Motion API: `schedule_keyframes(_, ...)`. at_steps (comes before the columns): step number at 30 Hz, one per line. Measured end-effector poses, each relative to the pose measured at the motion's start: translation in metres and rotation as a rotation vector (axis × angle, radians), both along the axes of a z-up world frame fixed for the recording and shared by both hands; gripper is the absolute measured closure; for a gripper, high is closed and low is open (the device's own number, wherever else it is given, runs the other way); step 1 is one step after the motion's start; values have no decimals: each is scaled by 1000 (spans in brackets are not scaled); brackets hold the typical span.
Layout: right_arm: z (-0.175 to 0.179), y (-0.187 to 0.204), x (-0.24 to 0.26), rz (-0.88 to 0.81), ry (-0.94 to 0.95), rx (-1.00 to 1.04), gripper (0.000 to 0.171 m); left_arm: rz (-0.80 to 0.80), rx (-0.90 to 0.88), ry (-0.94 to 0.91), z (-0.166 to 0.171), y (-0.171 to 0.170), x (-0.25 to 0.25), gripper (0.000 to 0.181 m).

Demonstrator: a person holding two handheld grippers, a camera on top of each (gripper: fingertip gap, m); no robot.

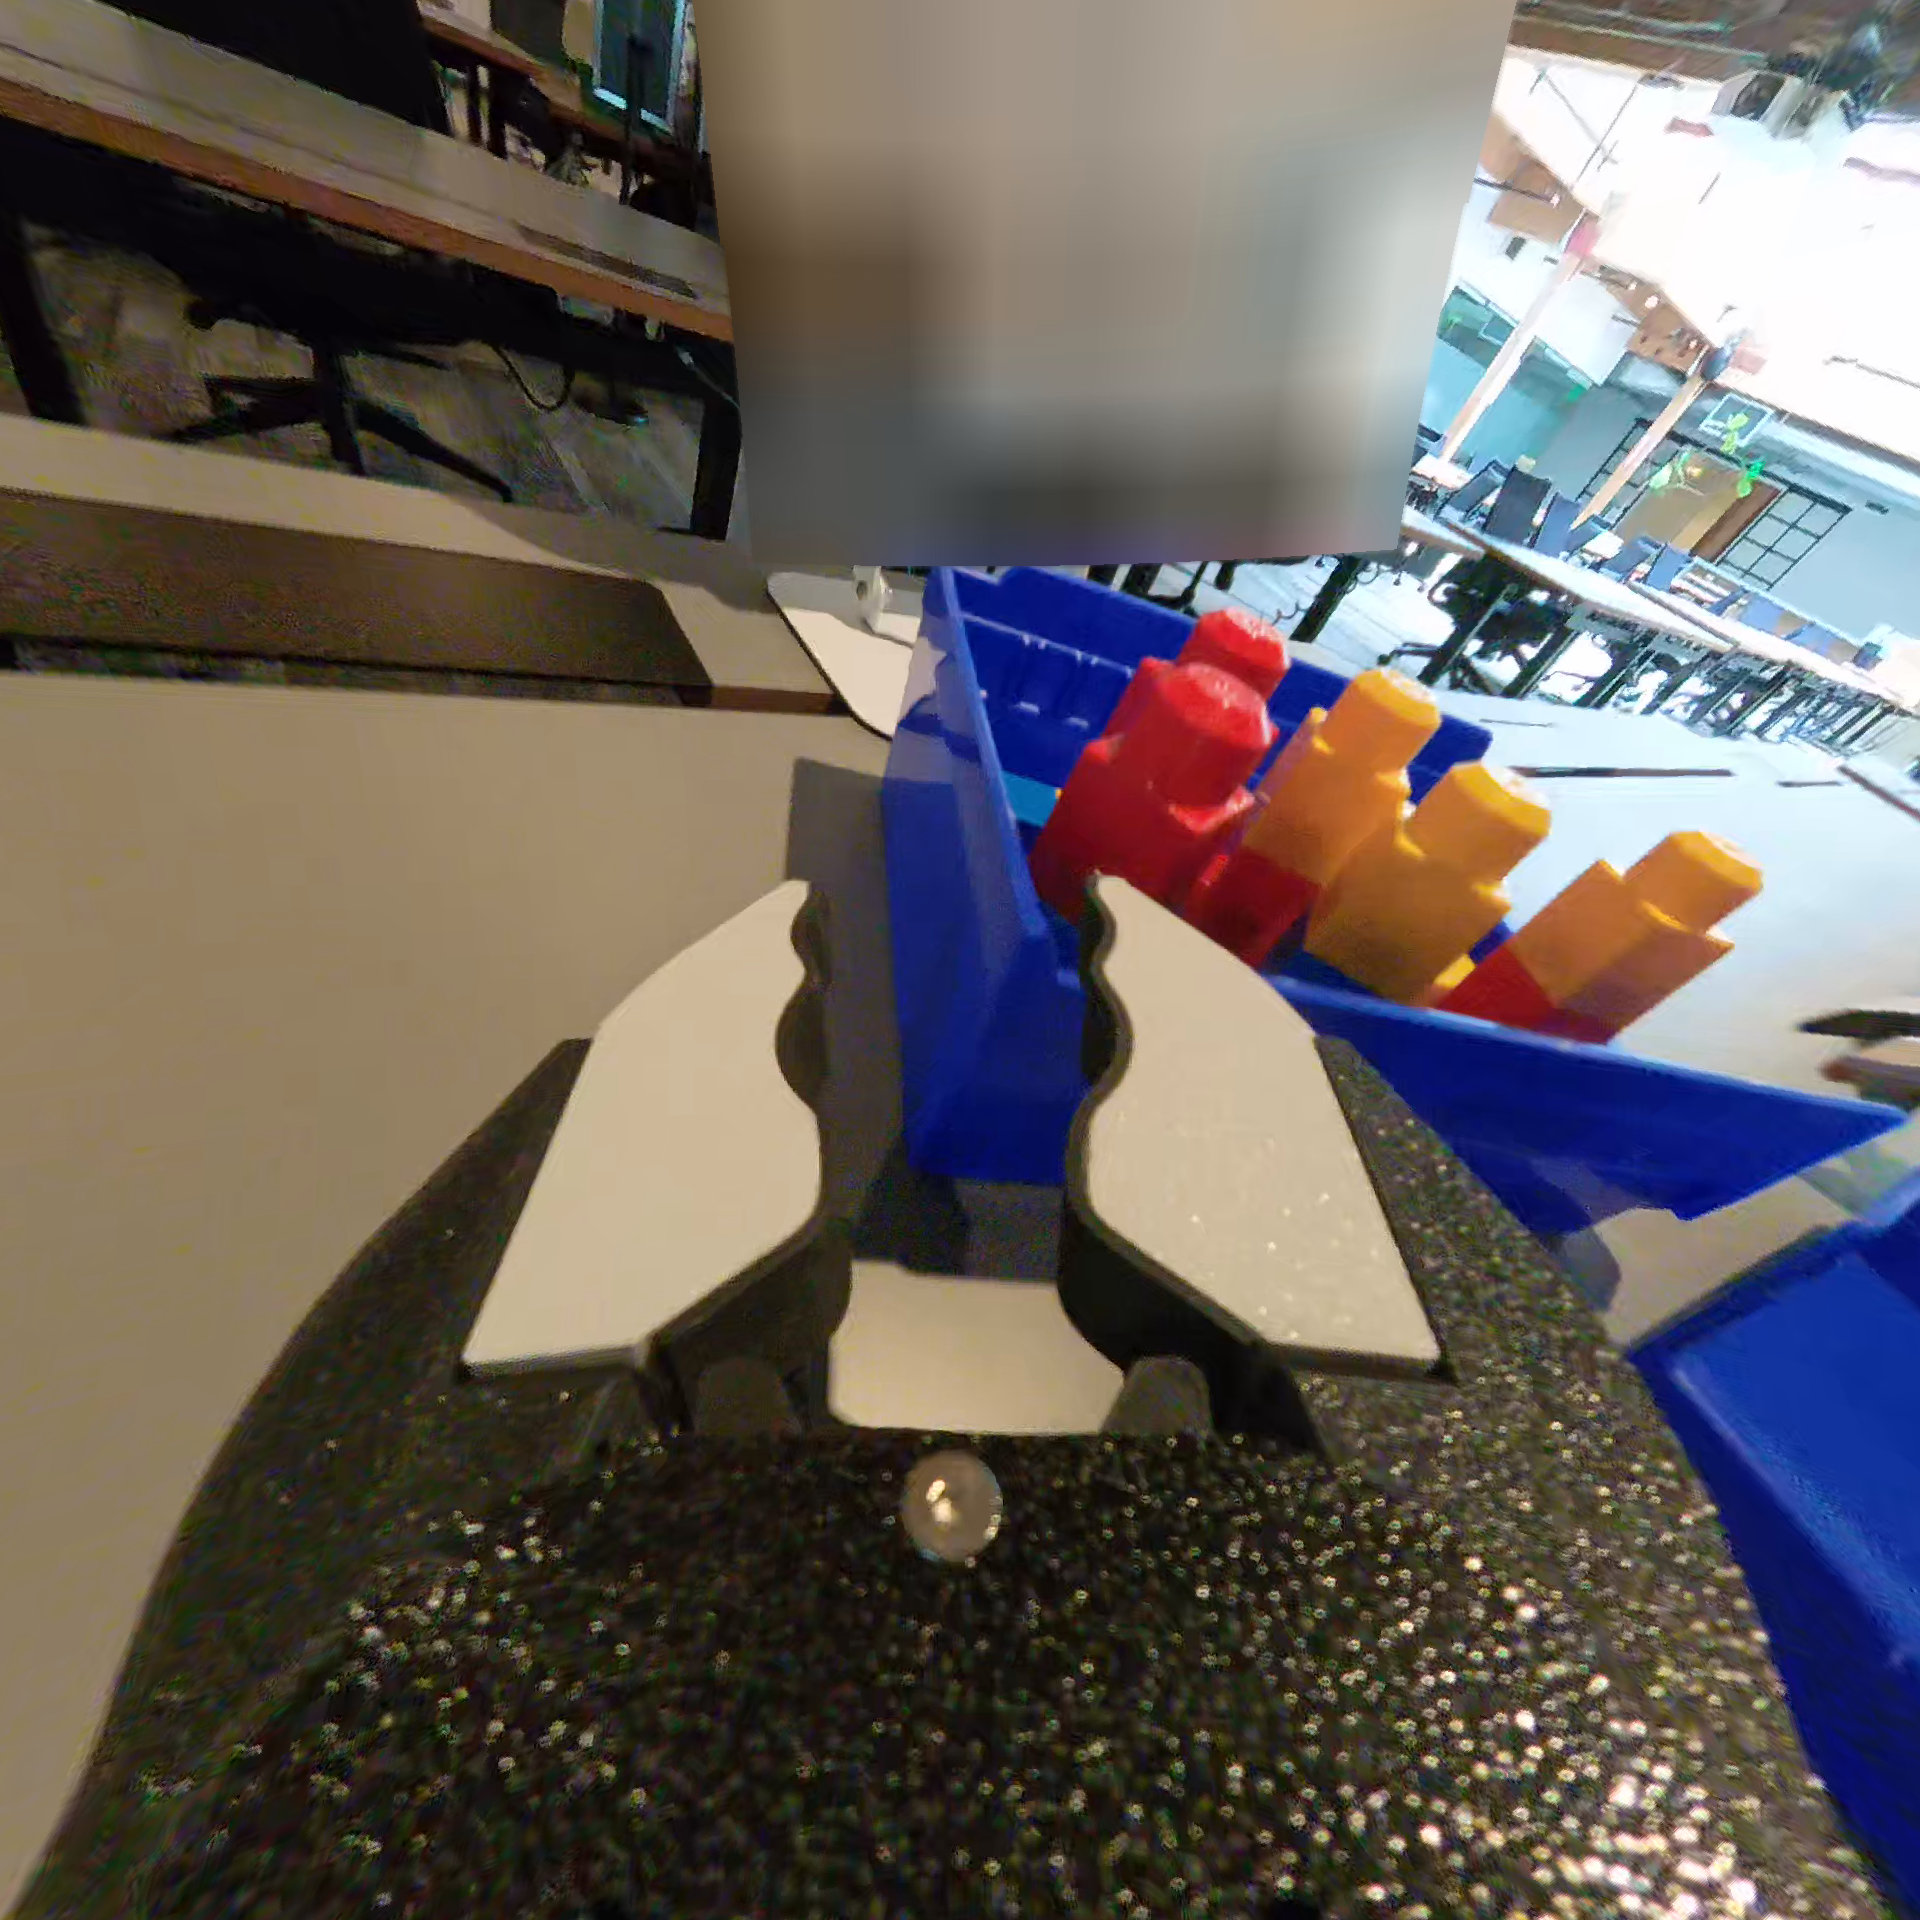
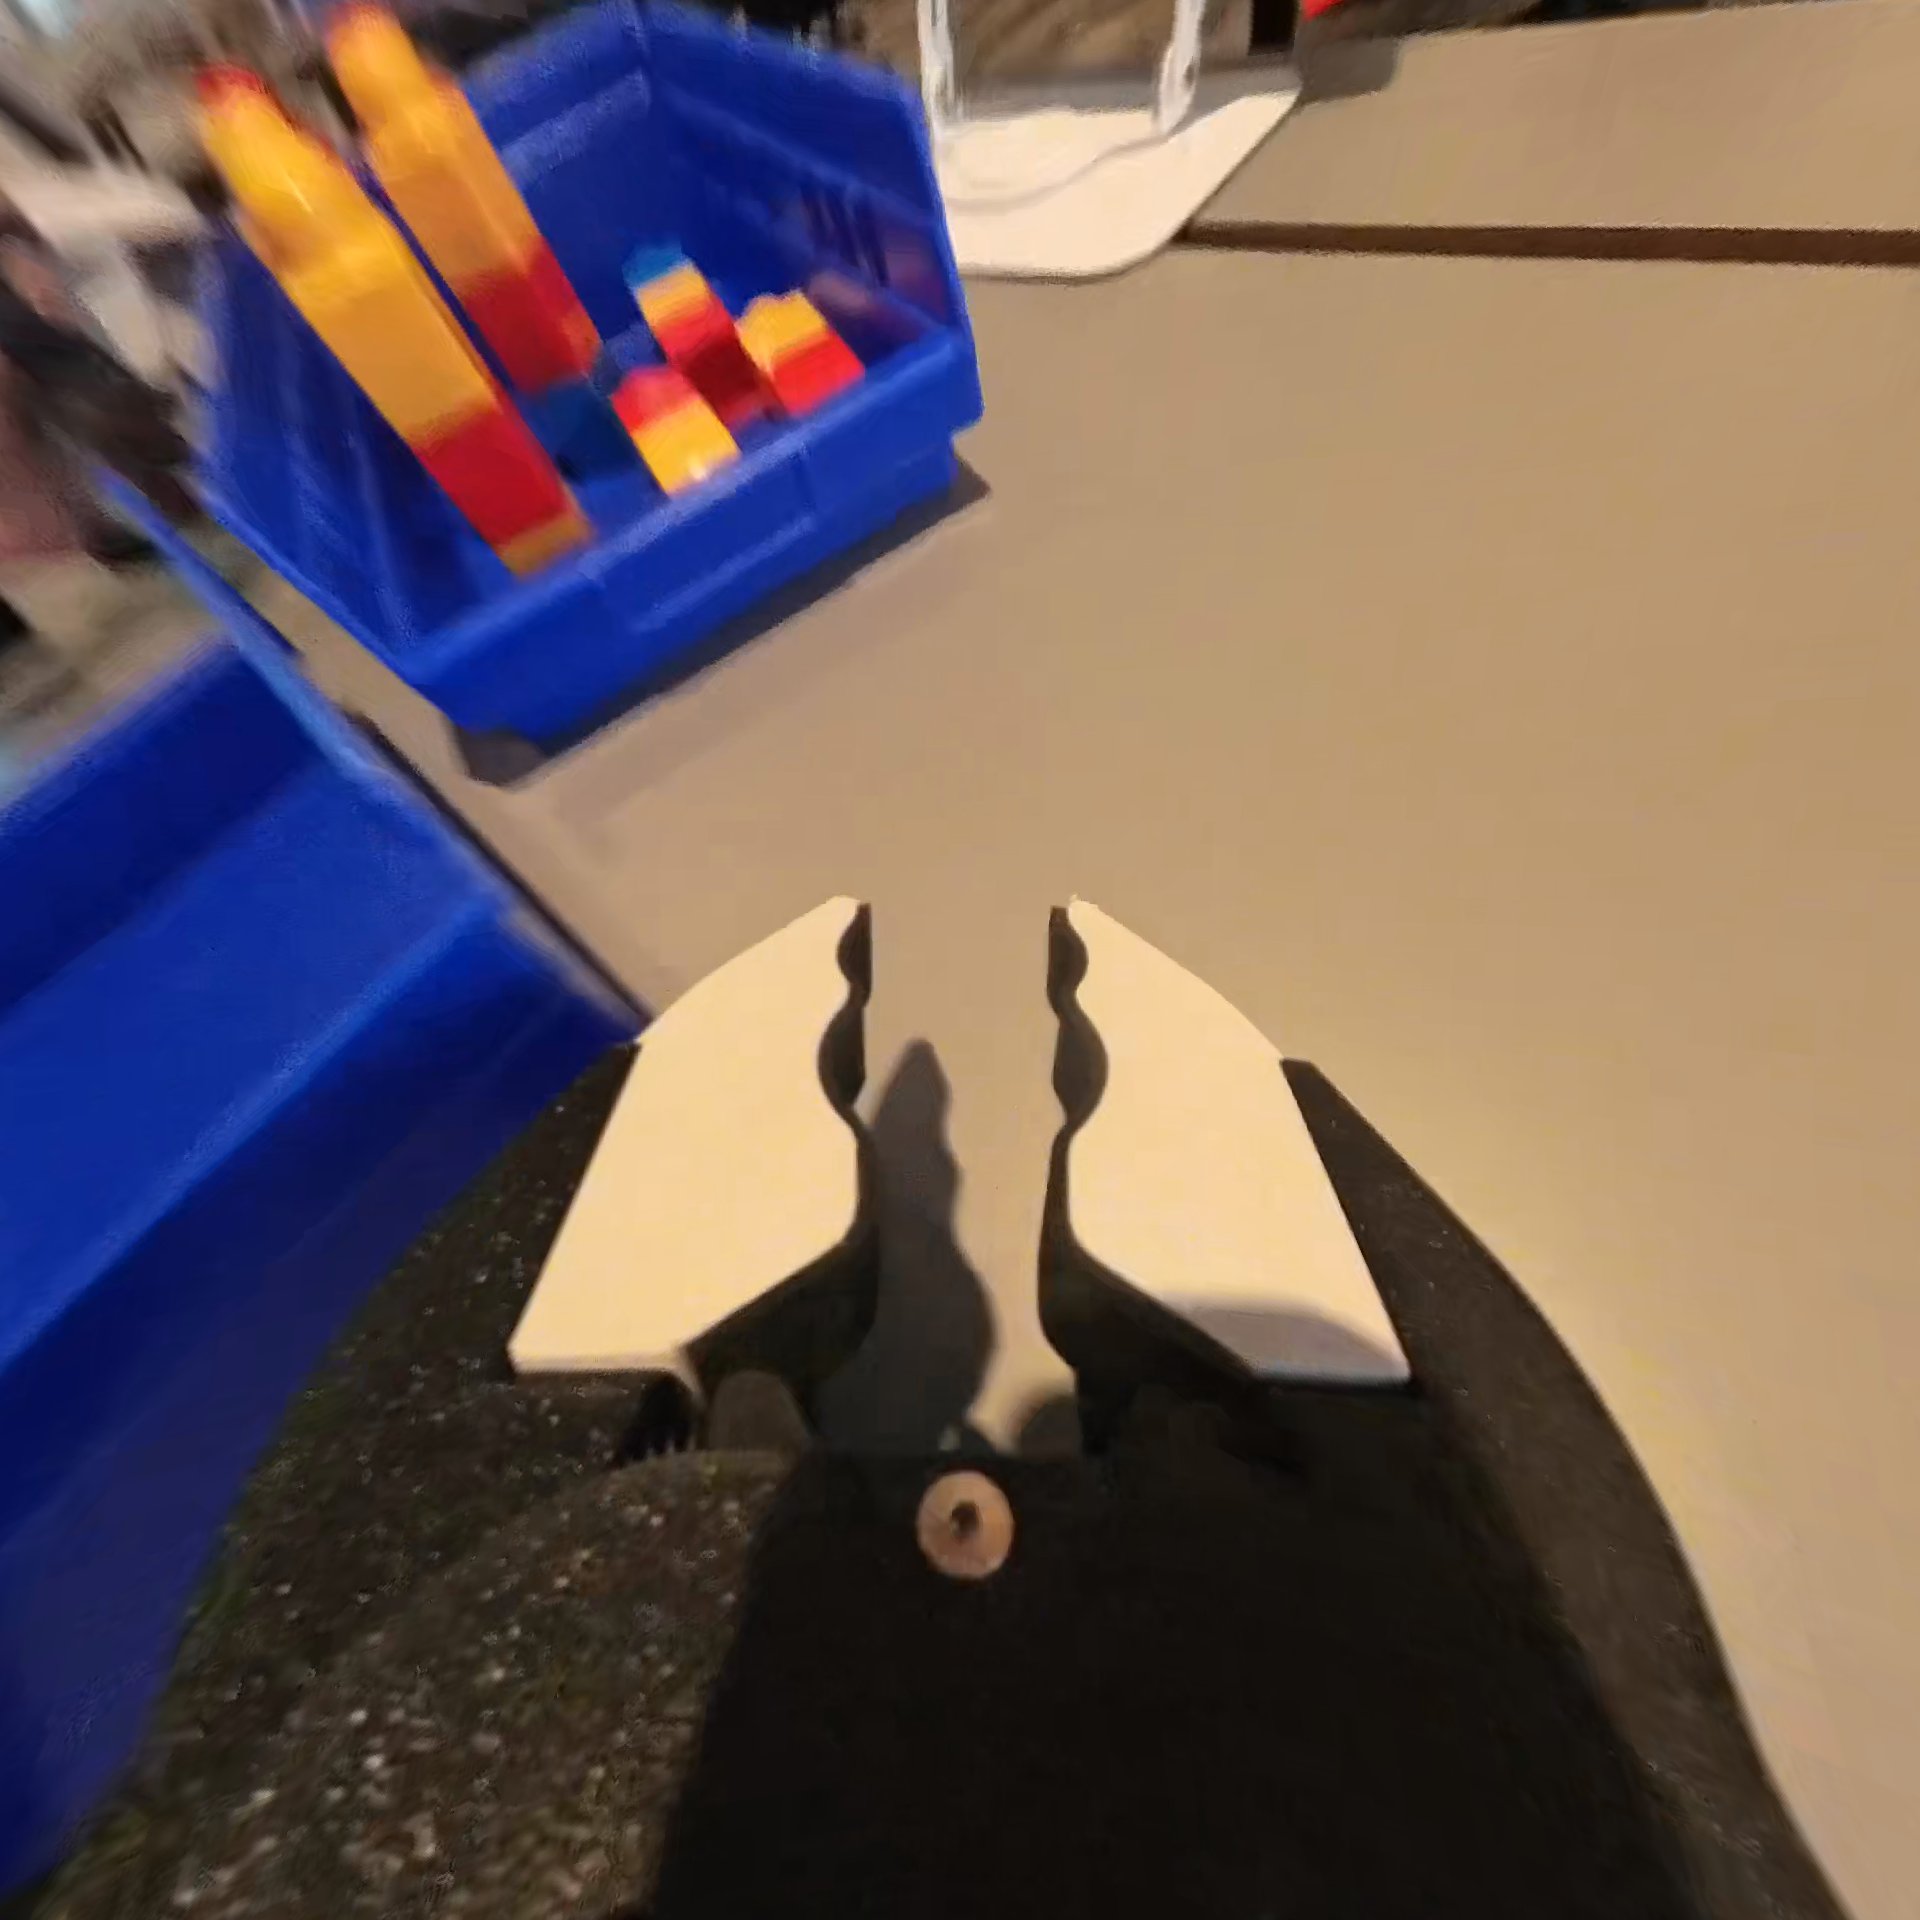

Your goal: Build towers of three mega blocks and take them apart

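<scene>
A blue bin (image 1: 966,935) holds several mega block towers: a red one (image 1: 1153,790) and orange-over-red ones (image 1: 1392,862). My left gripper (image 1: 951,904) is open and empty, its fingers straddling the bin's near corner wall. In the right wrist view the same bin (image 2: 727,613) sits far left with tall orange and red towers (image 2: 395,312) and shorter stacks (image 2: 717,353). My right gripper (image 2: 961,914) is open and empty above bare table, apart from the bin.
A second blue bin (image 2: 208,1039) stands close at the left of the right gripper; it also shows at the right edge of the left wrist view (image 1: 1808,1455). A white monitor base (image 2: 1091,187) sits behind. The grey table (image 2: 1455,727) extends to the right. Spacing between my two grippers at the tips: around 50 cm. Between my left fingertips and the white monitor base (image 2: 1091,187) there is roughly 40 cm.
</scene>
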State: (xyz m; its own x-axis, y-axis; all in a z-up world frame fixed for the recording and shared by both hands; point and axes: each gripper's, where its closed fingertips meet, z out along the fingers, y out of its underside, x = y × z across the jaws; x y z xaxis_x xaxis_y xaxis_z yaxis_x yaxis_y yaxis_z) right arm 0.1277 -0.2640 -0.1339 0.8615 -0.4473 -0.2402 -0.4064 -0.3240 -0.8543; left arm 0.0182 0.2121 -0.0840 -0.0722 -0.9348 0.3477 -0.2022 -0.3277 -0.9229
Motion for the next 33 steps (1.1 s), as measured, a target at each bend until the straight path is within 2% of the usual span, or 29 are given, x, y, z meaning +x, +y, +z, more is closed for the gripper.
schedule_keyframes(1, 12, -8, -10, -16, 45, 81, 138, -3, 15, 7, 3, -1, 5, 135)
schedule_keyframes(3, 31, -19, -49, 72, 91, 179, 137, -19, 50, 42, 5, -4, 12, 135)
schedule_keyframes(5, 38, -27, -85, 143, 56, 137, 132, -54, 94, 134, -3, -8, 16, 141)
schedule_keyframes(7, 43, -31, -107, 161, 19, 88, 131, -105, 129, 251, -18, -15, 17, 155)
schedule_keyframes(9, 46, -32, -122, 177, -14, 31, 130, -135, 122, 280, -21, -21, 17, 169)
schedule_keyframes(11, 48, -29, -132, 188, -49, -15, 137, -124, 168, 307, -21, -20, 17, 170)
schedule_keyframes(15, 49, -22, -140, 214, -82, -71, 132, -30, 348, 352, -22, -6, 13, 173)
schedule_keyframes(21, 67, -15, -149, 257, -96, -12, 129, 69, 339, 343, -21, 43, -16, 174)
schedule_keyframes(26, 54, 5, -174, 348, -125, -179, 127, 157, 344, 374, -22, 103, -62, 174)
schedule_keyframes(28, 48, 10, -176, 362, -133, -248, 143, 198, 344, 396, -22, 127, -83, 174)
schedule_keyframes(30, 45, 8, -163, 318, -178, -337, 171, 240, 344, 415, -22, 147, -104, 174)
schedule_keyframes(33, 42, 7, -149, 313, -200, -440, 171, 288, 345, 431, -22, 171, -133, 174)
